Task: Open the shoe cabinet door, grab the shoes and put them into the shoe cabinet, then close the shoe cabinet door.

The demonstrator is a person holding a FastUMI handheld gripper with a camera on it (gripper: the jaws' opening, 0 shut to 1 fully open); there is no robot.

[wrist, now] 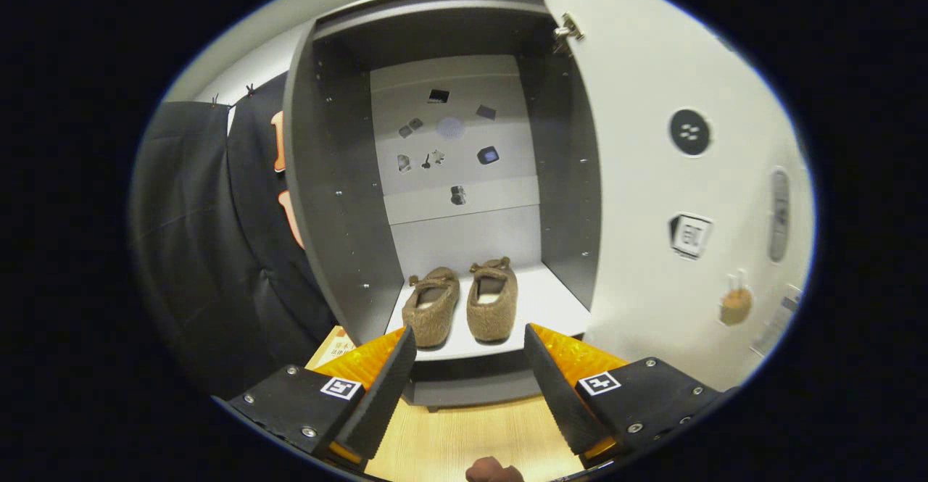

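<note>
A pair of fuzzy brown slippers [464, 304] stands side by side on the white bottom shelf [554, 301] of the grey shoe cabinet [330, 199], heels toward me. The cabinet door [667, 177] is swung wide to the right, its inner face dotted with stickers and a slim handle [779, 214]. My gripper [470, 344] is open, fingers spread just in front of the shelf edge, with nothing between them. The slippers sit a little beyond the fingertips.
A pale wooden floor [464, 438] runs under the fingers up to the cabinet's grey base. Black cloth [210, 250] hangs left of the cabinet. Small stickers dot the cabinet's back panel [449, 141]. A fingertip [493, 471] of the person shows below the gripper.
</note>
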